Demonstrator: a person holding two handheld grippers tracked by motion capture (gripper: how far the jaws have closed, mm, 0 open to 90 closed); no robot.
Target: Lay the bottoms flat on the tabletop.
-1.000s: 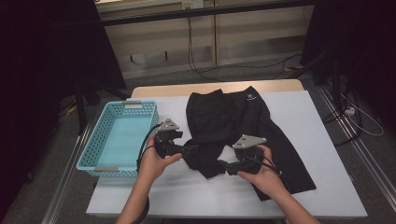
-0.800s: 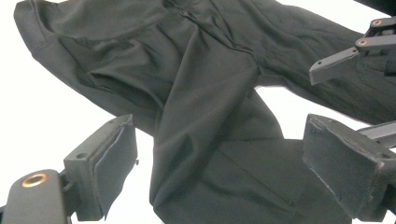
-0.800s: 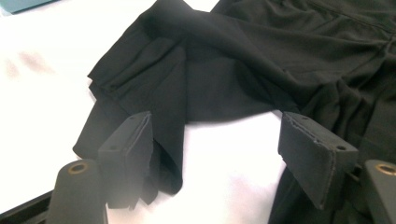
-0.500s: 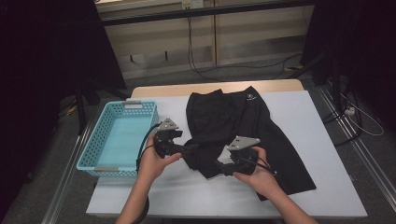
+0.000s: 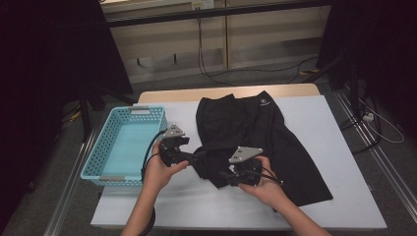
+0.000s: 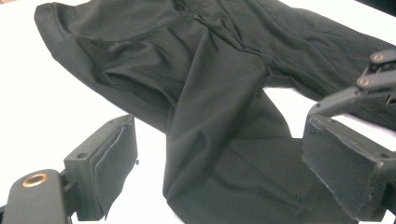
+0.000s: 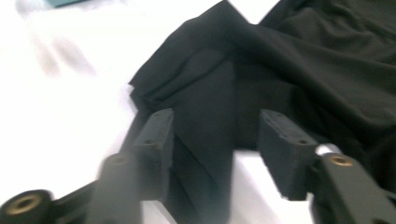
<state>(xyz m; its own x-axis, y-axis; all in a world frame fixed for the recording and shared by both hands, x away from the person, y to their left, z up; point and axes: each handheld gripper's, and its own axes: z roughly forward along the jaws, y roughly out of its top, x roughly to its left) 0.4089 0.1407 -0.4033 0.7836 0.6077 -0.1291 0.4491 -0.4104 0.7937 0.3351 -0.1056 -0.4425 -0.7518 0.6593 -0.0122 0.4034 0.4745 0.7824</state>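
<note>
Nearest, the right gripper [image 5: 223, 178] is held level over the white table [image 5: 344, 147], its half-open jaws just closing around a fold of the black shorts [image 5: 260, 132]. Beyond, the left gripper [image 5: 196, 158] is held wide open over the cloth, near the blue basket [image 5: 105, 162].

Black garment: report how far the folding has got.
Done: the black garment lies spread on the table, its lower left corner pulled inward. In hand: the left gripper stands open around a fold; the right gripper has just been closing, cloth between its jaws, pads not yet pressing. Left: the folds themselves; the blue basket holds nothing.
</note>
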